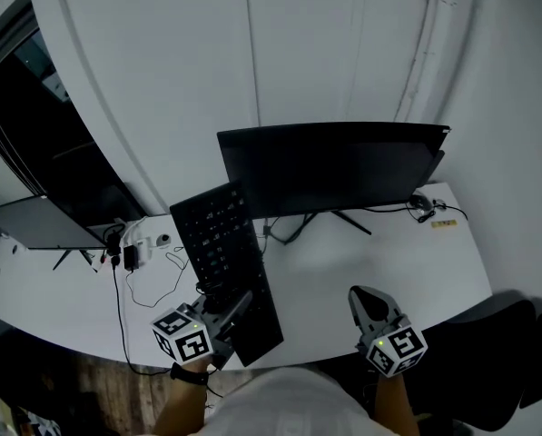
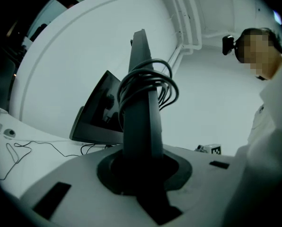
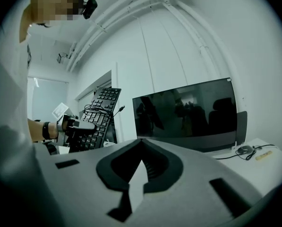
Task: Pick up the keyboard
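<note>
Holding the keyboard (image 1: 223,257) by its near end only, the left gripper (image 1: 232,312) has it raised off the desk (image 1: 416,262) in the head view, tilted, with the far end near the left edge of the monitor (image 1: 334,166). Lift steadily and keep that far end off the screen. Loose cables (image 1: 152,284) lie on the desk to the left; the open room is to the right, where the right gripper (image 1: 366,300) hangs well apart from the keyboard. In the left gripper view, the jaws are clamped on the keyboard (image 2: 141,122), seen edge-on, with its coiled cord (image 2: 150,86) bunched against it; the cord could snag. In the right gripper view, the jaws are together with nothing between them, the keyboard (image 3: 96,119) at left, the monitor (image 3: 185,115) ahead. Supporting the free end would probably reduce twist
</note>
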Available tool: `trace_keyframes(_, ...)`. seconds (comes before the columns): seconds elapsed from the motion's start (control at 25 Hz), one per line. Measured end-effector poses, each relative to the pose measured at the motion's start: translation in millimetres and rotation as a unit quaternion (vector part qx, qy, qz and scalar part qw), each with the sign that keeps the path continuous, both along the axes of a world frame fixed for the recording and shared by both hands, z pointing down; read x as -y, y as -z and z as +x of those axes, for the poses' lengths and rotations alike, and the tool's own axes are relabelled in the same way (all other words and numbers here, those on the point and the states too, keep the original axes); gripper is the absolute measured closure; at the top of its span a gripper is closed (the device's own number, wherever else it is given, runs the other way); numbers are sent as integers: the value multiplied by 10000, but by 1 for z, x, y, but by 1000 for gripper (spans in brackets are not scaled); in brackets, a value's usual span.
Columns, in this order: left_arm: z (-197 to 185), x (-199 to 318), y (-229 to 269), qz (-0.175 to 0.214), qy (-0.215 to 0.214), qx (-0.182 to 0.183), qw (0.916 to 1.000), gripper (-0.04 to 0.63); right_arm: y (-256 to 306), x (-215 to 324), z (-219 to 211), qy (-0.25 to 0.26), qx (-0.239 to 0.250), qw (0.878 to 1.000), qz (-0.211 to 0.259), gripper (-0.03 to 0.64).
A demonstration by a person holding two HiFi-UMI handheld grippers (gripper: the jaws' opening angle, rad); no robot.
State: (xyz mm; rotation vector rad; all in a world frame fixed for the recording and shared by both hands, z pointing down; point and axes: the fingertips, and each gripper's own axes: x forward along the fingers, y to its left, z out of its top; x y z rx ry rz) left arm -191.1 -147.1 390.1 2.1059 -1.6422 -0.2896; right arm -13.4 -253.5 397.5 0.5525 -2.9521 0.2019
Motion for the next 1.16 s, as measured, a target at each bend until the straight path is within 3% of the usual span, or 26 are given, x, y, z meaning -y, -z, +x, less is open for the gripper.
trace_keyframes(0.36, -9, -15, 3, -14, 295, 6, 9996, 534, -2, -5, -8, 195, -144, 9996, 148, 617)
trace_keyframes(1.16, -36, -28, -8, 49, 790, -520, 9955, 534, -11, -9, -29, 575, -235, 9980, 110, 617)
